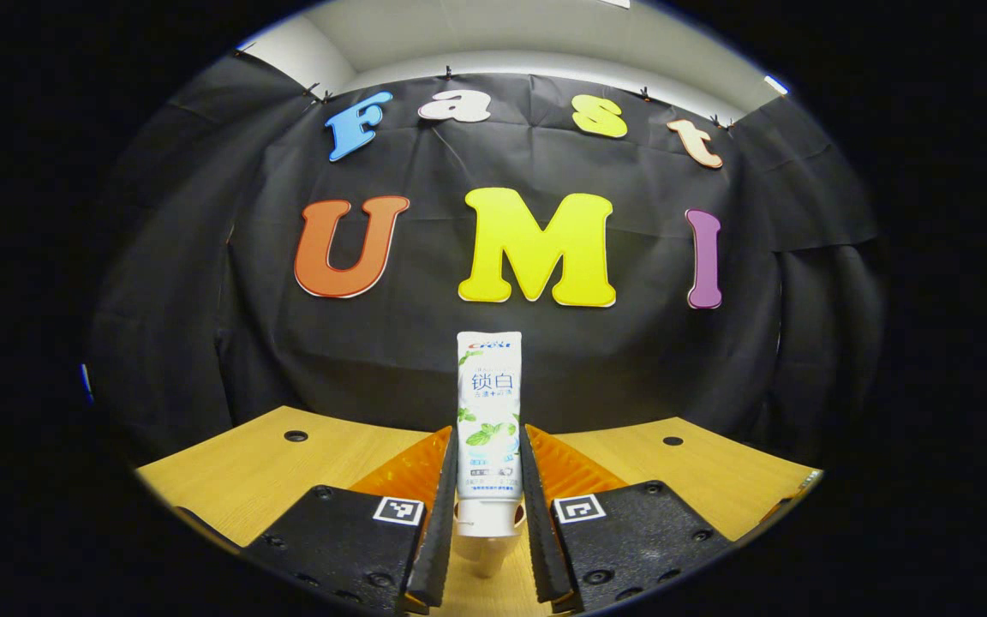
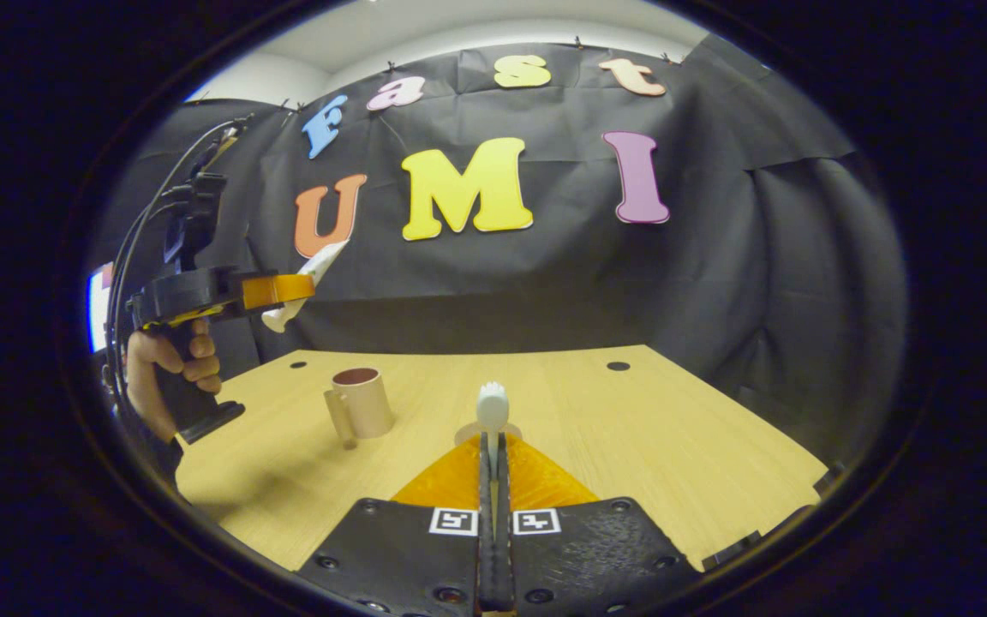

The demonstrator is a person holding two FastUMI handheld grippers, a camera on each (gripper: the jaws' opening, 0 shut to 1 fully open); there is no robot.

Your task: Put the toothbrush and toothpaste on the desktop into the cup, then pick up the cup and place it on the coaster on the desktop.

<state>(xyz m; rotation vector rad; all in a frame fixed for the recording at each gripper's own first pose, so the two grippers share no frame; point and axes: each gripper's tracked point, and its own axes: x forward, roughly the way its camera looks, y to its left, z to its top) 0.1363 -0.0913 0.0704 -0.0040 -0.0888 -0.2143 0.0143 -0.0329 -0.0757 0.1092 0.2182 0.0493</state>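
My left gripper (image 1: 489, 433) is shut on the white toothpaste tube (image 1: 489, 403), which stands upright with its cap down. In the right gripper view the same gripper (image 2: 288, 290) is held by a hand (image 2: 159, 364) in the air, up and to the left of the beige cup (image 2: 362, 401), with the tube (image 2: 309, 270) tilted. The cup stands upright on the wooden desktop (image 2: 631, 446), handle toward the camera. My right gripper (image 2: 493, 439) is shut on the toothbrush (image 2: 492, 403), whose bristle head sticks out past the fingertips. A pale round coaster (image 2: 466, 434) lies just behind it.
The desktop has small dark holes near its back corners (image 2: 618, 366) (image 2: 297, 364). Black cloth walls close the booth behind and on both sides. Bare wood stretches to the right of the coaster (image 2: 673, 428).
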